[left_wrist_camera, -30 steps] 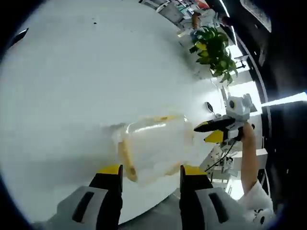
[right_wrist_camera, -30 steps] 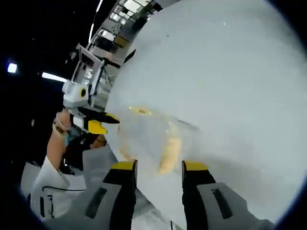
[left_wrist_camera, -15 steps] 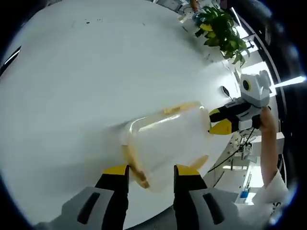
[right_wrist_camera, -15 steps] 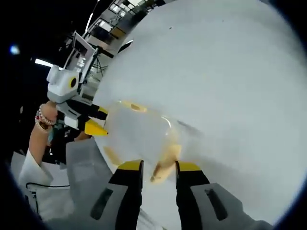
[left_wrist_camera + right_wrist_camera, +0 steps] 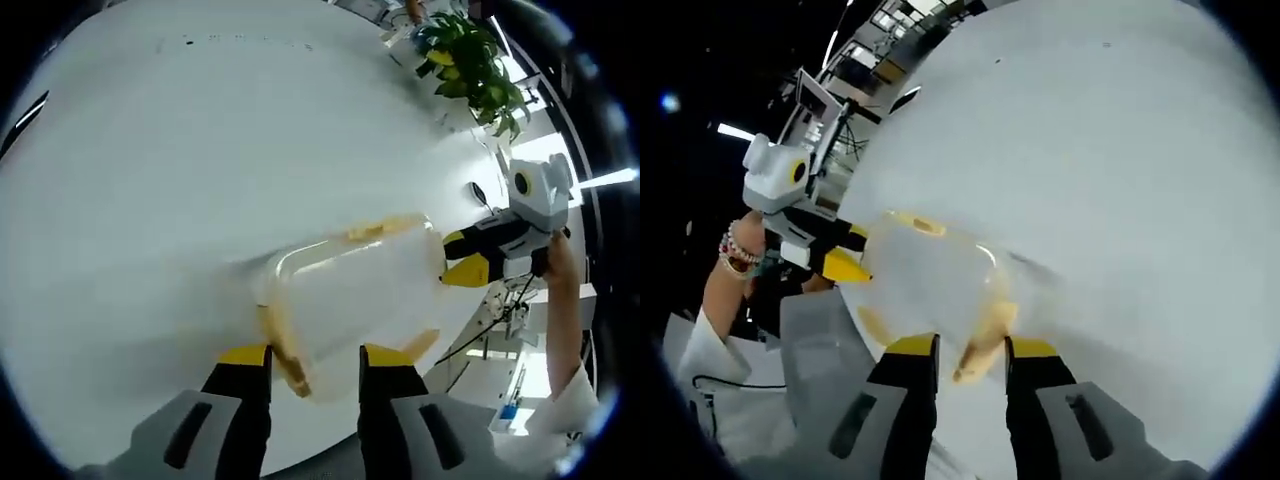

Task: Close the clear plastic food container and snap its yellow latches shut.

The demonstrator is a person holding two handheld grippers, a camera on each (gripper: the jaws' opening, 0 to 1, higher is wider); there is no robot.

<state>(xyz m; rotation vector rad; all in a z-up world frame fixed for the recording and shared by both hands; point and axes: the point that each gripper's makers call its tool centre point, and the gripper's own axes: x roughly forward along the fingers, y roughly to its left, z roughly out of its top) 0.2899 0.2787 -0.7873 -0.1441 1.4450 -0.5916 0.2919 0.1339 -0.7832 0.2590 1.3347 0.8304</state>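
In the left gripper view, the clear plastic food container is seen lying on the white table, just ahead of the left gripper. One yellow latch sits between the gripper's yellow-tipped jaws, which are held a little apart (contact cannot be told). The right gripper is found at the container's 3 o'clock. A potted plant stands at 1 o'clock.

In the right gripper view, the right gripper brackets another latch, its jaws slightly apart.
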